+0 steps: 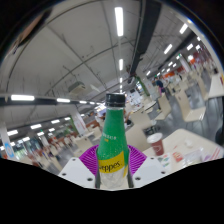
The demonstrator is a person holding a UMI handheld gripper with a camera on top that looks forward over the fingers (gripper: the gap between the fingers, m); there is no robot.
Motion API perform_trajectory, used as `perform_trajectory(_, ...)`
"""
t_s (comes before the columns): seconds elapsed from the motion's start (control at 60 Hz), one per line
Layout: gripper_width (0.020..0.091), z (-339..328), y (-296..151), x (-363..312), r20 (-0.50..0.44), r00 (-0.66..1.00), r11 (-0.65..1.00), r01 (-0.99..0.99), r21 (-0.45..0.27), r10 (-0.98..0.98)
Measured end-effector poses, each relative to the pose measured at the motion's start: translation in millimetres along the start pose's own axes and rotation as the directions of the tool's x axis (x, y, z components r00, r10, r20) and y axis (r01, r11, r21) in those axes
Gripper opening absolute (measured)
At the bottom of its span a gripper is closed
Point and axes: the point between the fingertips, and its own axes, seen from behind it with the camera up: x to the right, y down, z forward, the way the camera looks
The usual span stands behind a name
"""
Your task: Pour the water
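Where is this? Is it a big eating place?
Probably a canteen or food court: long ceiling strip lights, rows of tables, and a red paper cup beyond the green bottle held upright in the jaws.

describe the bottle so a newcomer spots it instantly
In a big hall with ceiling strip lights, look just above the tongs. The bottle stands upright between their purple pads, which press its sides. It is green with a black cap and yellow label, unlike the red-and-white cup beyond.

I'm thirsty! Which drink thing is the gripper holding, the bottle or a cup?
The green bottle, gripped between the fingers. The red cup stands beyond, untouched.
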Motion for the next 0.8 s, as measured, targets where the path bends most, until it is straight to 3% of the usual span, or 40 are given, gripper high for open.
perform_trajectory(0.1, 0.0363, 14.2, 29.5, 76.2, -0.133, 0.930, 0.939, 0.343, -0.030, -0.344)
perform_trajectory(0.117, 0.0362, 0.0, 17.4, 89.9, -0.143, 0.911, 0.922, 0.383, -0.047, -0.386)
perform_trajectory(0.183, 0.0361, 20.8, 66.7, 125.2, -0.167, 0.858, 0.873, 0.471, -0.122, -0.486)
perform_trajectory(0.283, 0.0360, 23.3, 116.9, 149.8, -0.133, 0.825, 0.831, 0.521, -0.195, -0.549)
perform_trajectory(0.467, 0.0380, 23.7, 162.6, 180.0, -0.133, 0.809, 0.810, 0.534, -0.243, -0.573)
perform_trajectory(0.617, 0.0367, 24.9, 157.6, 179.0, -0.164, 0.844, 0.858, 0.488, -0.159, -0.511)
perform_trajectory(0.8, 0.0372, 23.8, 156.1, 181.2, -0.172, 0.841, 0.856, 0.489, -0.167, -0.514)
